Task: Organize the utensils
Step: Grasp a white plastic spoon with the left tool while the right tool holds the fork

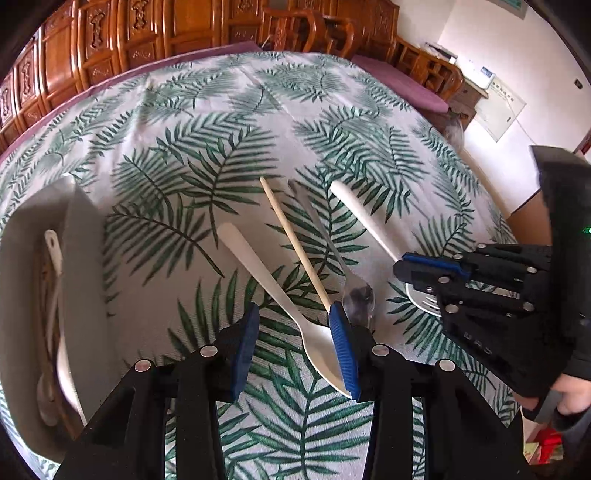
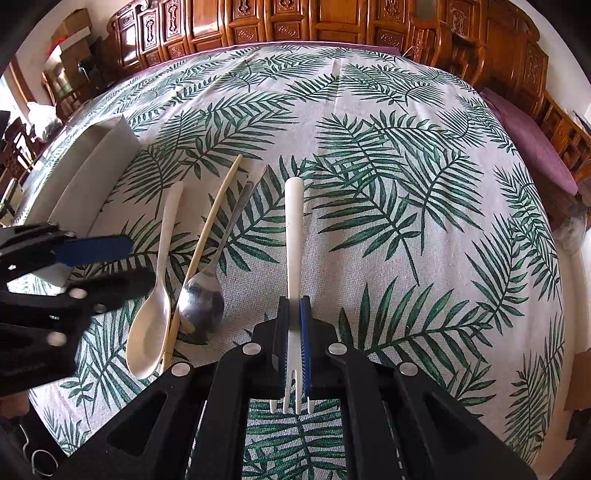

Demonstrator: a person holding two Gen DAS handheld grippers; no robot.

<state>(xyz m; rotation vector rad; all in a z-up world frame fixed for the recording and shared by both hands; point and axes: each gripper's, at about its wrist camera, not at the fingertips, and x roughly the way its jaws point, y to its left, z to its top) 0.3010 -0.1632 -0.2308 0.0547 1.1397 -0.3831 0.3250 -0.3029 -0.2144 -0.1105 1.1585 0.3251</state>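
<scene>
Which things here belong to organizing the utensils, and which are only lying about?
Belong to the job:
- white fork, clamped in right gripper
- white spoon
- metal spoon
- chopstick
- white tray holding utensils
- left gripper, open

Just there:
- leaf tablecloth
- wooden chairs

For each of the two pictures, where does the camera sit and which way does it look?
Left wrist: sits behind the open left gripper, looking down over the white spoon; the tray is left, the right gripper and a hand right.
Right wrist: sits behind the right gripper, shut on the white fork, looking down; the left gripper shows at left.
Shared: the table, white spoon, chopstick, metal spoon, fork, tray.
</scene>
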